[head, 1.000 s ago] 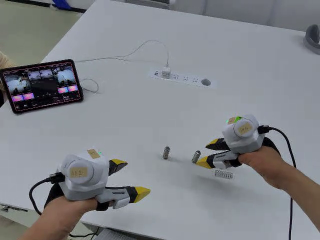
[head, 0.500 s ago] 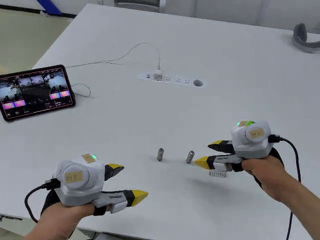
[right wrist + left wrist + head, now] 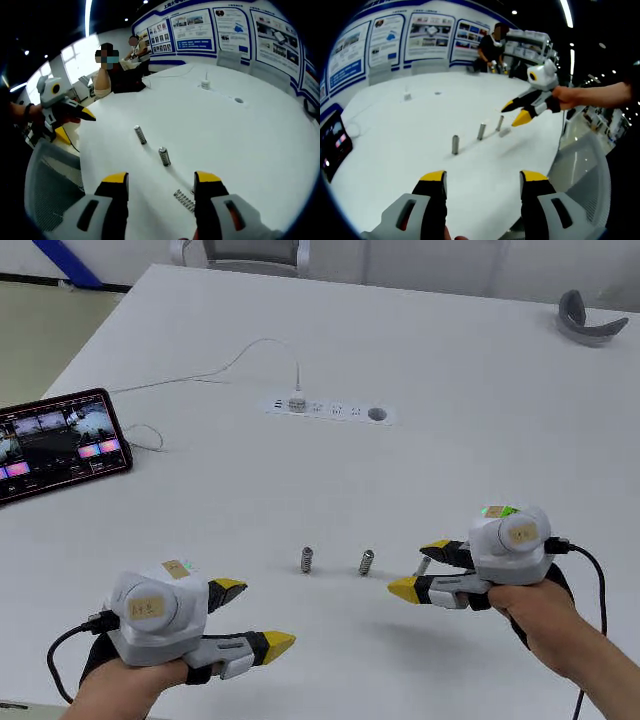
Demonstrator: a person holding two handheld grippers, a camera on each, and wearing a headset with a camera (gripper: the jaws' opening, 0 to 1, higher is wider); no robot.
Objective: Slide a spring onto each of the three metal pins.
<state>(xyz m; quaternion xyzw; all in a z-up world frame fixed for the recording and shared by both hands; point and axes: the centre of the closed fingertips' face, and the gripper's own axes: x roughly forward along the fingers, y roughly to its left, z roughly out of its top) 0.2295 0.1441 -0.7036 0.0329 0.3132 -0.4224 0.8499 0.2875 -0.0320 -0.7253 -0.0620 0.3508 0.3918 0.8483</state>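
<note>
Two short metal pins, each with a spring on it, stand upright mid-table (image 3: 307, 559) (image 3: 367, 562). A third pin (image 3: 424, 565), bare as far as I can tell, stands just right of them, between the jaws of my right gripper (image 3: 420, 567), which is open. In the right gripper view a loose spring (image 3: 184, 200) lies flat on the table between the open jaws, close to the third pin (image 3: 192, 190). My left gripper (image 3: 253, 615) hovers open and empty near the table's front edge, well left of the pins (image 3: 455, 144).
A lit tablet (image 3: 55, 443) lies at the far left. A white power strip (image 3: 325, 410) with a plugged cable sits behind the pins. A grey curved object (image 3: 585, 320) rests at the back right. People stand beyond the table (image 3: 107, 70).
The head camera has tilted, so the whole scene has shifted. My right gripper has drawn back slightly from the second pin and now covers the loose spring. The left gripper has barely moved.
</note>
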